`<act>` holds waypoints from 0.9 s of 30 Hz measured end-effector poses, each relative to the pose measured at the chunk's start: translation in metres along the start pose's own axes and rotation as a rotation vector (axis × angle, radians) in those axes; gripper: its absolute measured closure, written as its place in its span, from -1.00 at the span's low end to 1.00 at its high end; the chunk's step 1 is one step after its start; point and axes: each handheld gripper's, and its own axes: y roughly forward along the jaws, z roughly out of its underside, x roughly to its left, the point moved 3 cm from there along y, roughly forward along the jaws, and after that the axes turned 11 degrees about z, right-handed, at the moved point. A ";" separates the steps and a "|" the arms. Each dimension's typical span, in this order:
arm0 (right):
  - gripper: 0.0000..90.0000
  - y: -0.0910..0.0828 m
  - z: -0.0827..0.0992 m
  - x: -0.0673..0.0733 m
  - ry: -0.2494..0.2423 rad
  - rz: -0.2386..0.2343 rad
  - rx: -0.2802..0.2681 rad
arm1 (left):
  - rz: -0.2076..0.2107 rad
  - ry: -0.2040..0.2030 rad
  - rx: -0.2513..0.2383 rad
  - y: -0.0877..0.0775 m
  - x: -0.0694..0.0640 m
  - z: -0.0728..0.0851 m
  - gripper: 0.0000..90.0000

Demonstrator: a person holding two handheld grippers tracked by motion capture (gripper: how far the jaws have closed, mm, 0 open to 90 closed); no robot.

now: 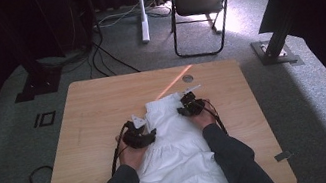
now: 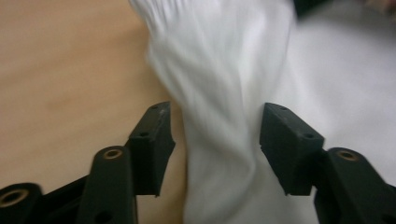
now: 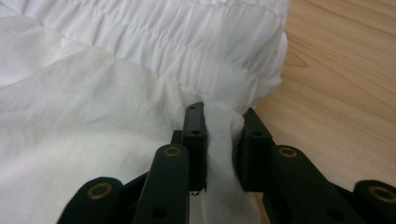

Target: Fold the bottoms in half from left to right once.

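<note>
White garment (image 2: 219, 70) blurred, lower part cut off

In the left gripper view the white garment (image 2: 224, 93) is smeared by motion blur toward twelve o'clock, so its gathers cannot be made out there, and whether its fold touches the fingers (image 2: 152, 140) cannot be told. In the high view the garment's hem runs off the frame at six o'clock, as does the worktop (image 1: 93, 109) edge beneath the person's sleeves (image 1: 236, 159). In the right gripper view the cloth pinched between the fingers (image 3: 194, 135) hides what lies under it.
</note>
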 end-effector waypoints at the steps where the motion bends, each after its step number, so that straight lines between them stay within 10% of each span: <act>1: 0.71 0.000 0.001 0.000 0.007 -0.002 -0.002 | 0.013 -0.002 -0.001 0.001 0.002 -0.007 -0.13; 12: 0.76 -0.003 0.006 -0.008 0.070 0.028 -0.002 | 0.039 -0.071 0.106 0.060 0.024 -0.018 -0.30; 27: 0.75 -0.002 0.005 -0.015 0.071 0.060 -0.010 | 0.042 -0.019 0.140 0.070 0.021 -0.029 0.07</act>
